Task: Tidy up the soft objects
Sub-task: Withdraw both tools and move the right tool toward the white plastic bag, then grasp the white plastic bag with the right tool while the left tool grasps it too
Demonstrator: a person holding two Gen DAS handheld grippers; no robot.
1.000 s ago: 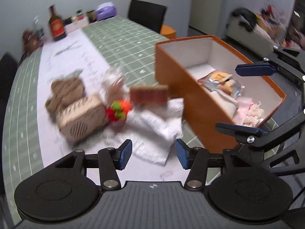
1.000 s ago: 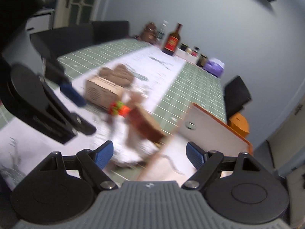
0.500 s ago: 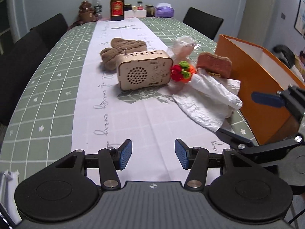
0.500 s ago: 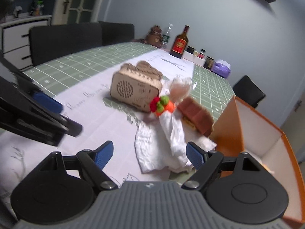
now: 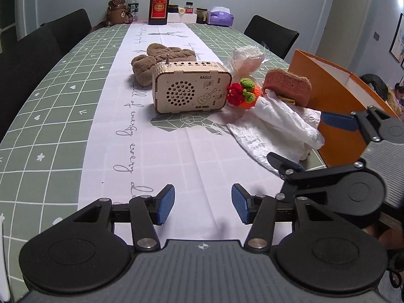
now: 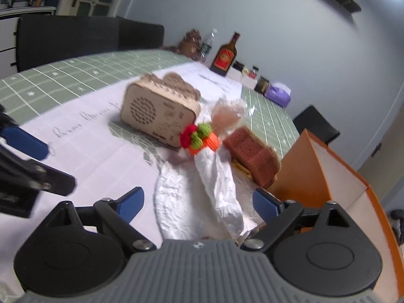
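Green checked cloth with a white runner (image 5: 161,136) fills the left wrist view now; a second ago that camera looked down into the orange box, with a snack packet and pale soft things inside, and now only the box's outer wall (image 5: 335,126) shows, so its contents are hidden. Both hands have dropped lower toward the table.

Left to right along the runner: the brown plush towel (image 5: 161,58) lies behind the wooden radio (image 5: 190,91), touching it. Just beside the radio sits the knitted red, green and orange toy (image 5: 243,93), with a clear plastic bag (image 5: 246,59) behind it. Next comes the brown sponge (image 5: 286,85), resting on the crumpled white cloth (image 5: 280,128), which spreads up against the orange box.

The left gripper (image 5: 203,205) hangs over bare runner, jaws parted about halfway, nothing between them. The right gripper (image 6: 198,200) is opening wider at this moment; the near end of the white cloth lies in the gap, but the pads are clear of it. Inside the box, the right wrist view shows only a bare white wall (image 6: 335,176).
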